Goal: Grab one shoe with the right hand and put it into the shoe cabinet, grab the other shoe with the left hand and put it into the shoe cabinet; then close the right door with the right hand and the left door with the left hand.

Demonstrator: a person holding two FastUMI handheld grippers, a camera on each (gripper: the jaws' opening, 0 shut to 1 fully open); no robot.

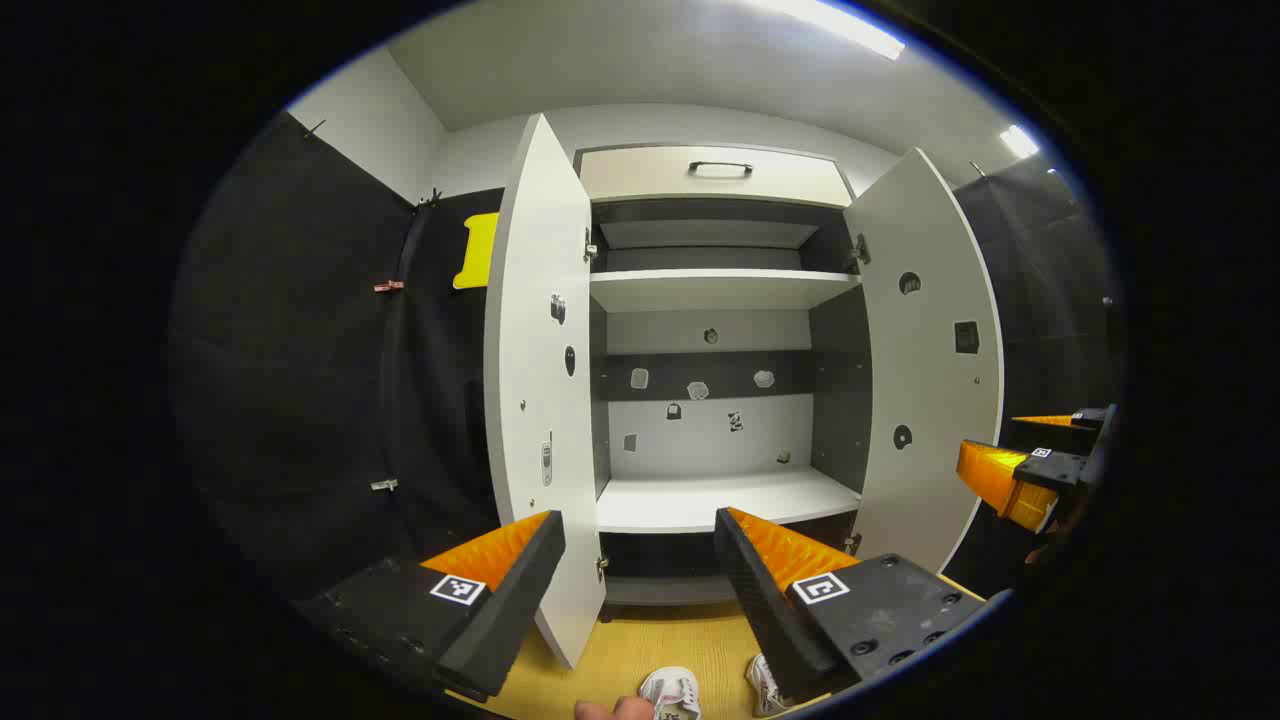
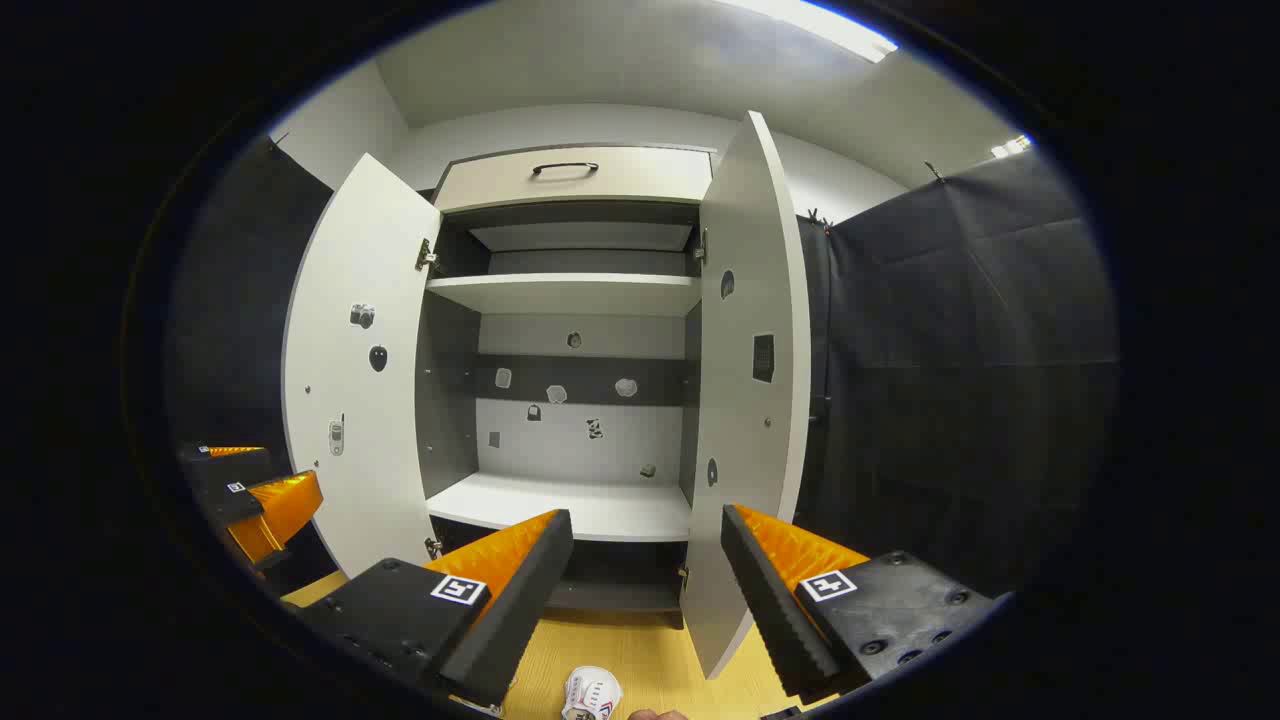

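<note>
Our left gripper (image 1: 640, 560) and right gripper (image 2: 645, 560) gape wide, holding nothing, before the open shoe cabinet (image 1: 715, 500); both shoes (image 1: 672, 692) lie on the floor (image 1: 620, 650).

You have two shoes (image 1: 672, 692) (image 1: 764, 685) on the floor, one cabinet (image 1: 715, 290) with two open doors (image 1: 540, 380) (image 1: 925, 350), two bare shelves (image 1: 722, 288) (image 1: 725, 500), one drawer (image 1: 715, 175), and two grippers (image 1: 640, 560) (image 2: 648, 560).
</note>
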